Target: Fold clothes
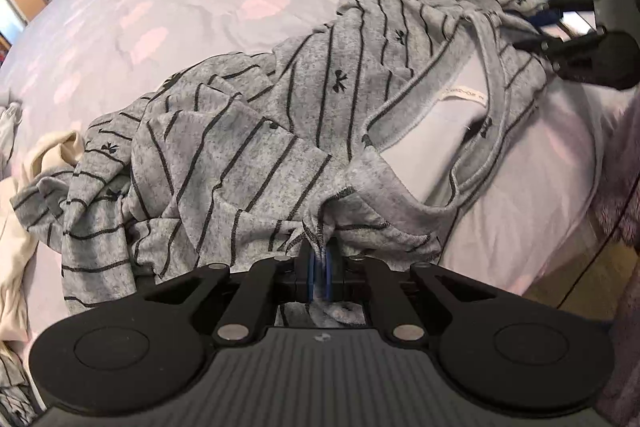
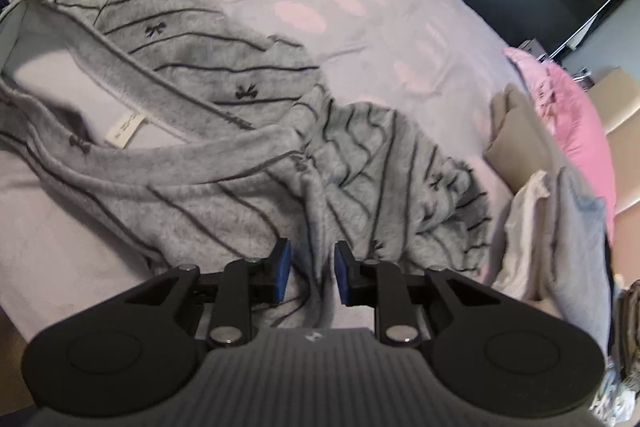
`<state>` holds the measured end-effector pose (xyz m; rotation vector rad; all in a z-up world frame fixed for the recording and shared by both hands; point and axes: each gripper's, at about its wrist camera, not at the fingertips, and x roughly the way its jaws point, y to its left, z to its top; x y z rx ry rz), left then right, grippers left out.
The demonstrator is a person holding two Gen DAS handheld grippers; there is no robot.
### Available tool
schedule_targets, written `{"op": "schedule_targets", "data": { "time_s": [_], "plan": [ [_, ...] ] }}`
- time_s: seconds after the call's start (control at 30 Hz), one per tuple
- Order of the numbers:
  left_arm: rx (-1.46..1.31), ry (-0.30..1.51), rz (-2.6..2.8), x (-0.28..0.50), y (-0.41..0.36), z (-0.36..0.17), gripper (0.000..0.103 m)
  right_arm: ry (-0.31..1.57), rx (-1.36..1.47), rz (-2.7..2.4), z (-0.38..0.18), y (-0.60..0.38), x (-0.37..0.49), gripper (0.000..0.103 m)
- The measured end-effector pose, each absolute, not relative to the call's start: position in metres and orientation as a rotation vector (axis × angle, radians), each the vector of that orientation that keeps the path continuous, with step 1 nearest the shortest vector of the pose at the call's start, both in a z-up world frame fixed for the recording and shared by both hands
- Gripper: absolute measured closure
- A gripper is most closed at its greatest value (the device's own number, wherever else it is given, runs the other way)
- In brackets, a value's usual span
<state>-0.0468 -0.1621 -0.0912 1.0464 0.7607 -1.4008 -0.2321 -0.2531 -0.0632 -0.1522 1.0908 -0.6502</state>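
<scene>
grey fleece with thin dark stripes and small bows — a pyjama top [image 1: 304,115] — lies rumpled across the lilac bedsheet [image 1: 160,7], its neckline open toward the bed's near edge. the left gripper [image 1: 320,269] is clamped on a bunched shoulder seam, while the right gripper [image 2: 312,273] stands parted around a ridge of fabric at the other shoulder, pads not pressing. it looks soft, light and floppy — best held at the seams; no containers show, only folded clothes [image 2: 560,227] stacked just beside it.

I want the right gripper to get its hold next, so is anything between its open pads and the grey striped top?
Nothing visible is in the way. The right gripper hangs open directly over the grey striped top, a raised fold of its fabric between the pads. The left gripper is shut on another edge.
</scene>
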Motion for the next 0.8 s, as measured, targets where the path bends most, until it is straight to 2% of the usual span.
{"op": "schedule_targets", "data": {
  "time_s": [0.07,0.47,0.67,0.8],
  "plan": [
    [1.035,0.758,-1.388,-0.045,-0.162,-0.091,0.099,1.093,-0.157,-0.634,-0.065,-0.250,-0.231,0.097],
    [0.934,0.710,-1.317,-0.032,-0.161,-0.053,0.101,0.997,-0.319,-0.709,-0.041,-0.227,-0.232,0.099],
    [0.884,0.530,-1.294,-0.030,-0.156,0.007,0.101,0.893,-0.432,-0.758,0.017,-0.222,-0.240,0.100],
    [0.784,0.376,-1.271,-0.026,-0.155,0.074,0.101,0.792,-0.518,-0.799,0.083,-0.226,-0.248,0.100]
  ]
}}
